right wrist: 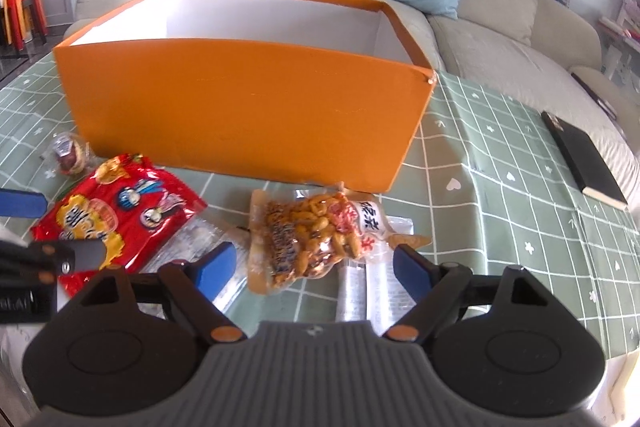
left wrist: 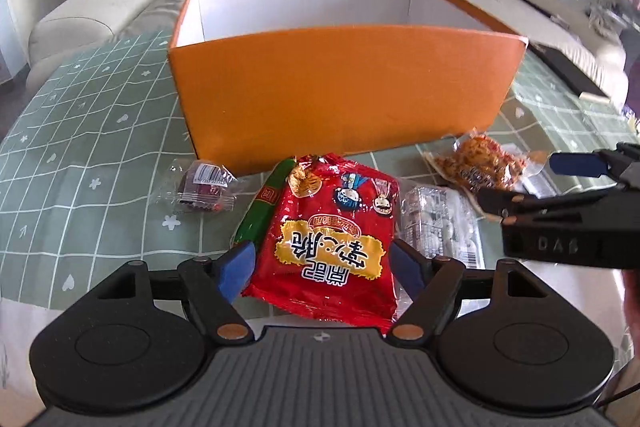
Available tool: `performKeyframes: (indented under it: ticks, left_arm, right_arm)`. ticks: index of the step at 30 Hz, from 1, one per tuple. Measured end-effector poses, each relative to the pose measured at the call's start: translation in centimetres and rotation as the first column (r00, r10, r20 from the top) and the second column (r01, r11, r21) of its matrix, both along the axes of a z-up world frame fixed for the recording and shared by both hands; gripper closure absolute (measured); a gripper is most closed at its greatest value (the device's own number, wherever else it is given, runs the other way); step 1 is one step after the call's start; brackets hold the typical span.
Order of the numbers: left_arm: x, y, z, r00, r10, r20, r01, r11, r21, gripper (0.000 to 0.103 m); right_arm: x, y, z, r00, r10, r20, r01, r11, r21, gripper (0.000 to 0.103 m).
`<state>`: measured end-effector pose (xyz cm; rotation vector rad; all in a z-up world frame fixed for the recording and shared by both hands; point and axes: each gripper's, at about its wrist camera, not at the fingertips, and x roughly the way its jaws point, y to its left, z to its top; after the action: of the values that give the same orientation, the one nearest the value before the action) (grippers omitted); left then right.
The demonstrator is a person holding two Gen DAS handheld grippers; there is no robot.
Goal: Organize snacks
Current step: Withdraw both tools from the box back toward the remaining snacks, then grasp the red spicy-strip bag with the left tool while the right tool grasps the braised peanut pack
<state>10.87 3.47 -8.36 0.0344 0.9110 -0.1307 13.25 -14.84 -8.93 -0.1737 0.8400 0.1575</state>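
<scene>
A large open orange box with a white inside stands on the table; it also shows in the right wrist view. In front of it lies a red snack bag, which also shows in the right wrist view. My left gripper is open, its blue pads on either side of the bag's near end. A clear pack of orange-brown snacks lies between the pads of my open right gripper; it also shows in the left wrist view.
A green stick pack, a small dark wrapped candy and a clear pack of white pieces lie around the red bag. Flat clear wrappers lie under the orange pack. A black notebook lies at the right. A sofa with cushions stands behind.
</scene>
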Motion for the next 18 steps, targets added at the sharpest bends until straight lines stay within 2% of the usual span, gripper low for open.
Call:
performKeyframes:
  ticks: [4, 8, 14, 18]
  left_arm:
    - [0.7, -0.1, -0.5, 0.999, 0.012, -0.040, -0.012, 1.000, 0.002, 0.013]
    - [0.8, -0.4, -0.5, 0.999, -0.010, -0.051, 0.011, 1.000, 0.017, 0.010]
    - [1.8, -0.7, -0.7, 0.996, -0.005, -0.093, 0.007, 1.000, 0.020, 0.006]
    - [2.8, -1.4, -1.0, 0.993, -0.004, -0.114, 0.011, 0.998, 0.056, 0.004]
  right_arm:
    - [0.4, -0.5, -0.3, 0.999, -0.025, -0.043, 0.027, 0.998, 0.051, 0.024]
    - [0.3, -0.9, -1.0, 0.994, -0.042, -0.097, 0.051, 0.994, 0.094, 0.034]
    - [1.0, -2.0, -1.1, 0.988, -0.073, -0.135, 0.099, 0.974, 0.202, 0.035]
    - [2.1, -2.4, -1.3, 0.982, -0.070, -0.174, 0.117, 0.954, 0.277, 0.035]
